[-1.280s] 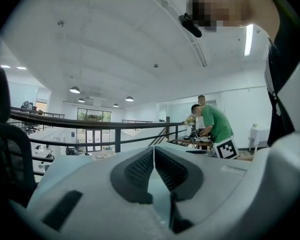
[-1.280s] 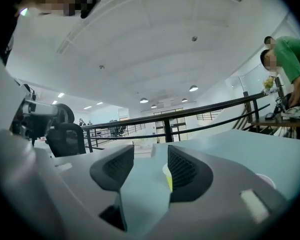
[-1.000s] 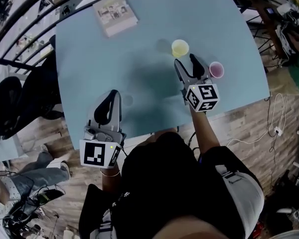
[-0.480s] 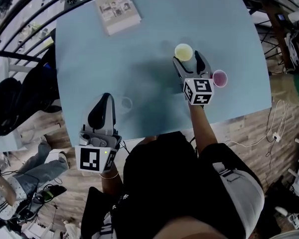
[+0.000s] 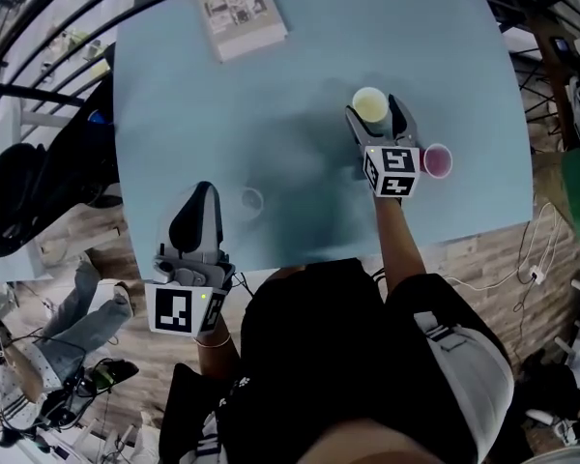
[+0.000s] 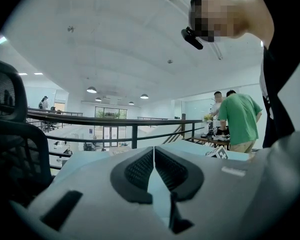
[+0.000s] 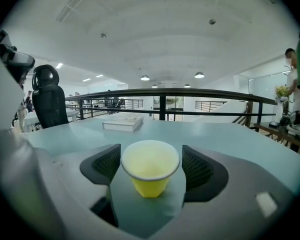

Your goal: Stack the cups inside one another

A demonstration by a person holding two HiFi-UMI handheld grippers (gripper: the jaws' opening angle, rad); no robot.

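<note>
Your left gripper (image 5: pixel 205 191) sits at the near edge of the table (image 5: pixel 300 66), jaws together on nothing, with the clear cup (image 5: pixel 251 201) just beside its tip. Further in, toward the right edge, your right gripper (image 7: pixel 151 165) has just been opening and stands wide. The yellow cup (image 5: pixel 370 104) stands upright between its pads, clear of both. The pink cup (image 5: pixel 437 160) stands just right of that gripper. Finding: the yellow cup lies dead ahead of your right hand, the nearer one

Between the jaws of the right gripper (image 5: pixel 376 114), which have just been opening, a small yellow paper cup (image 5: pixel 370 103) is stood (slim gaps are left either side). A small pink cup (image 5: pixel 437 160) is set close on the right; the pale blue table (image 5: pixel 271 114) is left bare mid-surface.
</note>
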